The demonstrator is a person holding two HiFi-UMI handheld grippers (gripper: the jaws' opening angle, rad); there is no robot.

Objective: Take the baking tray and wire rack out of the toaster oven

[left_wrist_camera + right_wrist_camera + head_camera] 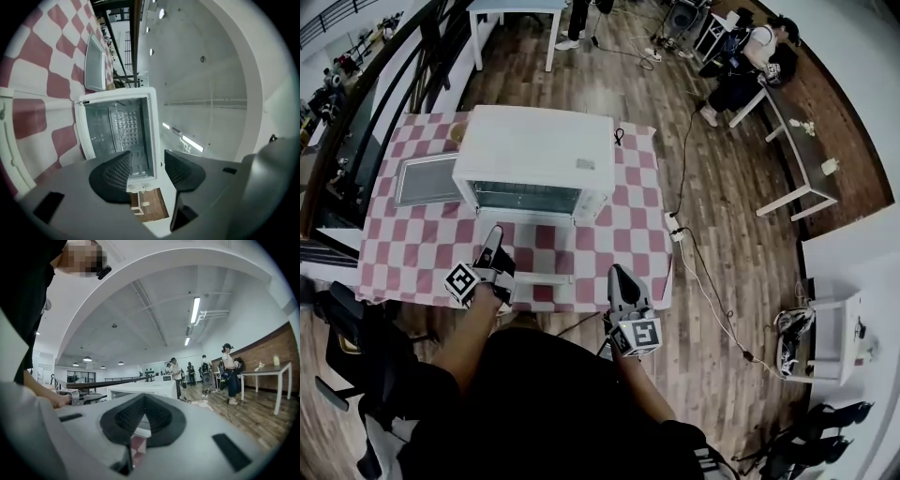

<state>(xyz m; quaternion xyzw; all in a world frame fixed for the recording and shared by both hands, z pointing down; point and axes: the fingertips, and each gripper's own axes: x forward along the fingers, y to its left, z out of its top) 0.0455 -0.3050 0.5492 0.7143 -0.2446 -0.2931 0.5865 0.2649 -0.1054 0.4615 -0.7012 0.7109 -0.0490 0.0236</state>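
The white toaster oven (534,150) stands on the checkered table with its door (546,278) folded down toward me. In the left gripper view, which is rolled on its side, the oven cavity (117,126) is open, and the wire rack (123,123) sits inside it. The baking tray (427,178) lies on the cloth left of the oven, and it also shows beyond the oven as the tray (95,61). My left gripper (492,239) hovers over the door in front of the cavity. Seen close, the left gripper (147,157) is open and empty. My right gripper (619,277) is at the table's near edge; up close, the right gripper (144,398) is shut on nothing.
The checkered tablecloth (628,216) covers the table. A black cable (684,187) runs across the wood floor on the right. People stand and sit at the far right near a white table (797,150). A dark chair (347,347) is at my left.
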